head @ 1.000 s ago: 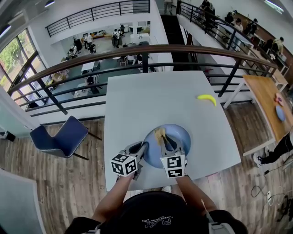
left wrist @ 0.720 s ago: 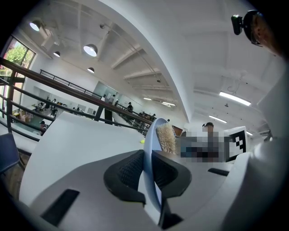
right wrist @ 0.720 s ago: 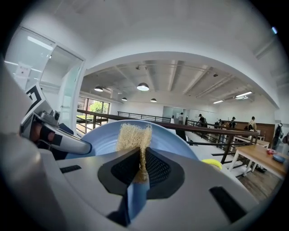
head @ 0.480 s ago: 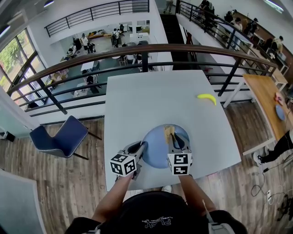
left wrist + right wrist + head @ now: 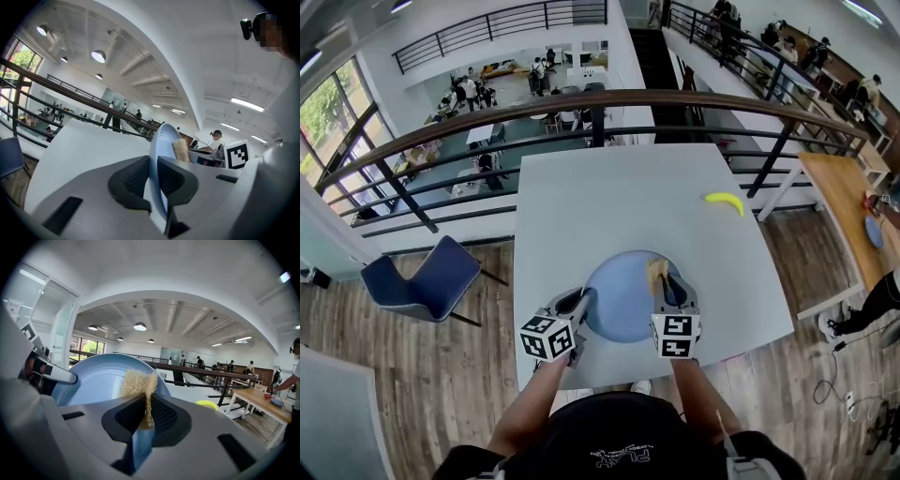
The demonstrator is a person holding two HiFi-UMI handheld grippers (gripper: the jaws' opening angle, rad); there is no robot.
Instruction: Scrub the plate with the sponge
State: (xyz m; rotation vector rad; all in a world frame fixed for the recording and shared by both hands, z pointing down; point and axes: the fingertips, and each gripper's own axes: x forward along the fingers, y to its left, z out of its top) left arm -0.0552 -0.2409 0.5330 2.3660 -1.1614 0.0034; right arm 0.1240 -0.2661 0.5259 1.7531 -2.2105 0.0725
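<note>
A light blue plate (image 5: 623, 295) is held tilted above the near part of the white table (image 5: 609, 202). My left gripper (image 5: 584, 302) is shut on the plate's left rim; in the left gripper view the rim (image 5: 157, 154) runs edge-on between the jaws of the left gripper (image 5: 153, 174). My right gripper (image 5: 667, 284) is shut on a thin sponge (image 5: 655, 270) with a tan scrubbing face and blue backing, held against the plate's right side. In the right gripper view the sponge (image 5: 140, 383) stands between the jaws of the right gripper (image 5: 146, 414), in front of the plate (image 5: 96, 378).
A yellow banana (image 5: 724, 201) lies at the table's far right. A railing (image 5: 581, 108) runs beyond the far edge. A blue chair (image 5: 427, 281) stands left of the table and a wooden table (image 5: 848, 211) to the right.
The right gripper with the sponge has moved from the plate's middle to its right side. The plate has shifted slightly left and nearer. The left gripper has stayed on the rim.
</note>
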